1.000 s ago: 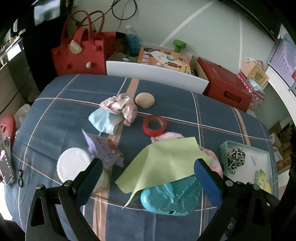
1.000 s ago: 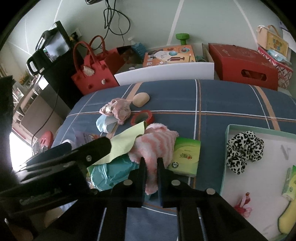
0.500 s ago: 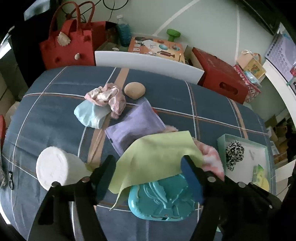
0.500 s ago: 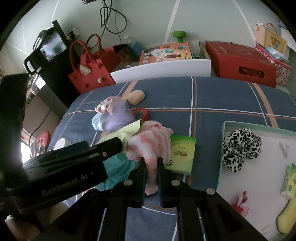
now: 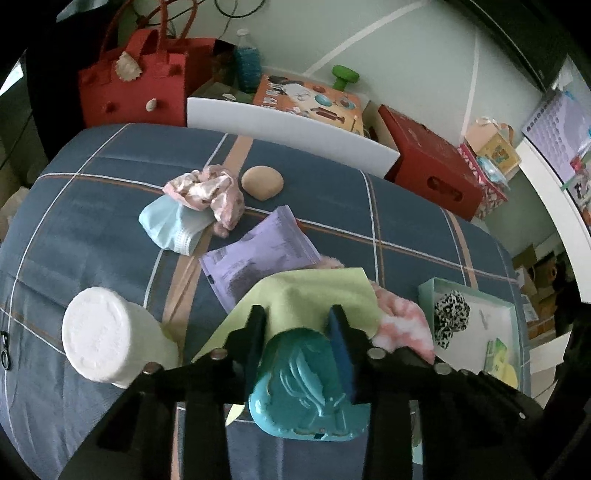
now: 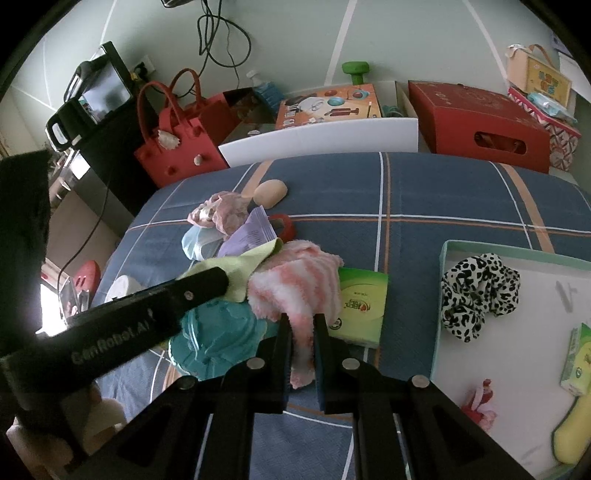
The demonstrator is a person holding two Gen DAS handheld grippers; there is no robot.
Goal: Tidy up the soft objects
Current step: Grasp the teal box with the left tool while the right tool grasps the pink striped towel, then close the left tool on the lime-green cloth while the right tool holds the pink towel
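Left gripper (image 5: 297, 332) has just been closing, its jaws now pinching the yellow-green cloth (image 5: 317, 291) lying over the teal toy (image 5: 306, 391). Right gripper (image 6: 301, 345) is clenched on the pink striped towel (image 6: 295, 284) beside the tray (image 6: 443, 280) on the bed (image 6: 443, 192).

Home setting, likely spare room or bedroom serving as storage space. Blue plaid cloth (image 6: 443, 192) covering padded surface, looking like bed or cushioned table. Red felt handbag (image 5: 136, 88) sitting against pale green wall (image 6: 295, 33). Red cardboard box (image 6: 480, 122), children's picture box (image 5: 310, 99) in white bin (image 5: 288, 129), green dumbbell (image 6: 355, 71) crowding far edge. Wall calendar (image 5: 561, 133) hanging at right. Power cables (image 6: 218, 40) dangling from wall. Household clutter lying everywhere: face mask (image 5: 173, 225), hair scrunchie (image 6: 476, 291), tissue packet (image 6: 362, 302).
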